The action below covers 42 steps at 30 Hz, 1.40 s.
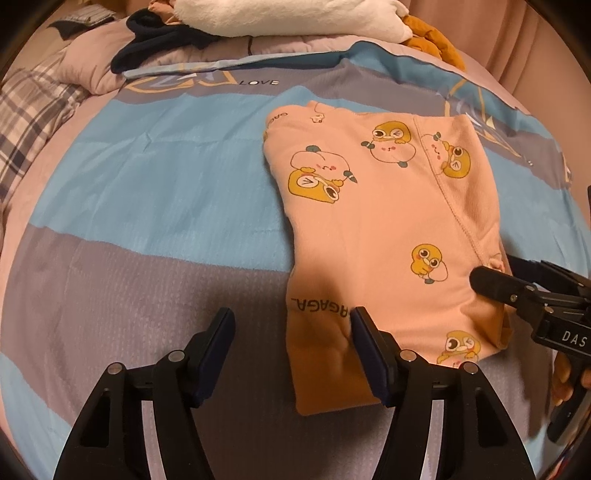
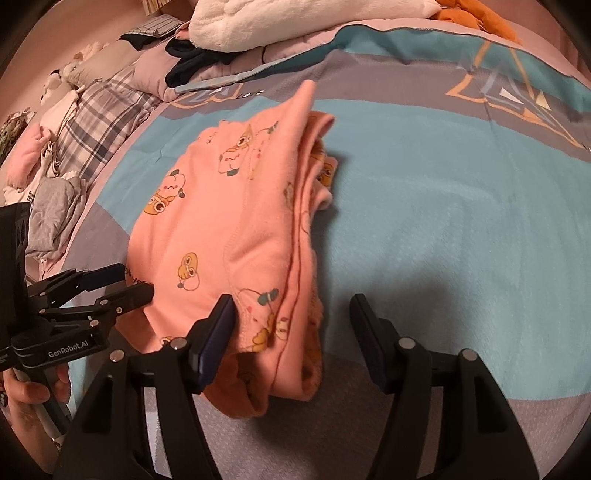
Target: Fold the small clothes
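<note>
- Folded pink garment [image 1: 380, 229] with cartoon duck prints lies flat on the bed cover [image 1: 155, 206], which has blue and grey bands; several layers show stacked along its edge in the right wrist view [image 2: 236, 229].
- Left tool [image 1: 293, 354]: jaws stand apart with nothing pinched. Its right finger sits over the near left corner of the garment, the left finger over bare cover. Not gripping.
- Right tool [image 2: 291, 332]: jaws also apart, straddling the near folded edge of the garment. The left pad [image 2: 216, 339] is just at the cloth, the right finger is over bare cover; no squeeze visible.
- From the left wrist view the right tool [image 1: 491, 280] comes in from the right with one finger tip on the garment's right edge.
- From the right wrist view the left tool [image 2: 129, 284] is at the garment's left edge, with a hand [image 2: 29, 391] on its handle.
- No containers in view.
- Far end of the bed: white fluffy blanket [image 1: 288, 18], dark garment [image 1: 155, 40], plaid fabric [image 1: 26, 122], orange plush item [image 1: 436, 40].
- Left of the bed in the right wrist view: heap of pale and grey clothes [image 2: 51, 199].
</note>
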### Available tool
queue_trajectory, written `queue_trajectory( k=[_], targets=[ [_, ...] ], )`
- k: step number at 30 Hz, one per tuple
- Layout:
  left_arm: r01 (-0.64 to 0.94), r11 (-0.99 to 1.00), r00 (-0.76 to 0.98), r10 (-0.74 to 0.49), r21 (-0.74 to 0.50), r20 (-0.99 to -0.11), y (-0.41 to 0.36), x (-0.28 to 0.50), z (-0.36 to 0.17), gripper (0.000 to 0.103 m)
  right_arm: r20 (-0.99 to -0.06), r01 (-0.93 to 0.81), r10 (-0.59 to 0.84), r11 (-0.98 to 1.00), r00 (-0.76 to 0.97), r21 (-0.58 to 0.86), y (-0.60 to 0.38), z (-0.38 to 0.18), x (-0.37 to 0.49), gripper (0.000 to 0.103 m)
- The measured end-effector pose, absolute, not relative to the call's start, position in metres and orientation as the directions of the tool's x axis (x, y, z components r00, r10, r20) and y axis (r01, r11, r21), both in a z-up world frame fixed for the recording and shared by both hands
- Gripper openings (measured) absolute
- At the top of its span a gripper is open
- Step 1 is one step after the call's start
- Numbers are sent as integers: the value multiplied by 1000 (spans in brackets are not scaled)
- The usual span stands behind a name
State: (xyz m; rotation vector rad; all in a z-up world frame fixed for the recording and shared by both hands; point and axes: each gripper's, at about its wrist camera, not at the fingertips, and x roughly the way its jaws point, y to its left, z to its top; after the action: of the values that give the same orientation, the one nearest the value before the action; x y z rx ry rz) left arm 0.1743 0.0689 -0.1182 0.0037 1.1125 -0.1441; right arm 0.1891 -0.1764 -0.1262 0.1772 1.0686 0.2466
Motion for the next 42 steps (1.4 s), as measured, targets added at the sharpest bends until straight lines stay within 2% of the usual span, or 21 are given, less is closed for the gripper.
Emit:
queue_trajectory(
  k=[42],
  targets=[
    [107, 992, 415, -102, -63, -904, 73, 162, -122, 64, -839, -75, 287, 956, 462, 285, -187, -128, 178, 64]
  ],
)
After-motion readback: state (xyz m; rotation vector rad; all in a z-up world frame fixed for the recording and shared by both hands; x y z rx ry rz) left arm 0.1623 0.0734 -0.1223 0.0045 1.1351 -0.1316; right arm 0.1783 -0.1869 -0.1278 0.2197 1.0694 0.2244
